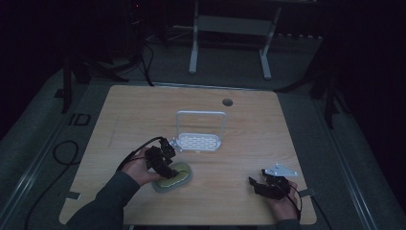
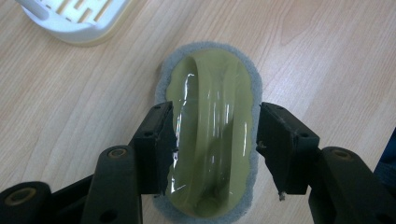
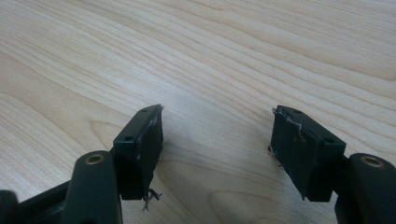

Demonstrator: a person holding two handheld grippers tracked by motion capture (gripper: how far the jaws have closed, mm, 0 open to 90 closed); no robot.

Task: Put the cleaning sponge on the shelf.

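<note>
Both spread jaws flank the sponge (image 2: 212, 135).

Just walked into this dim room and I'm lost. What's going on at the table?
A person sits at a light wooden table with a black two-jaw gripper in each hand. The left gripper has its jaws open around a yellow-green oval scrubber with a grey felt pad, lying flat on the wood; they straddle it without clearly clamping. The right gripper is open over bare wood near the table's front edge. A white slotted plastic rack with a tall handle stands just beyond the scrubber.

Dim, murky high view, bright sharp gripper views
</note>
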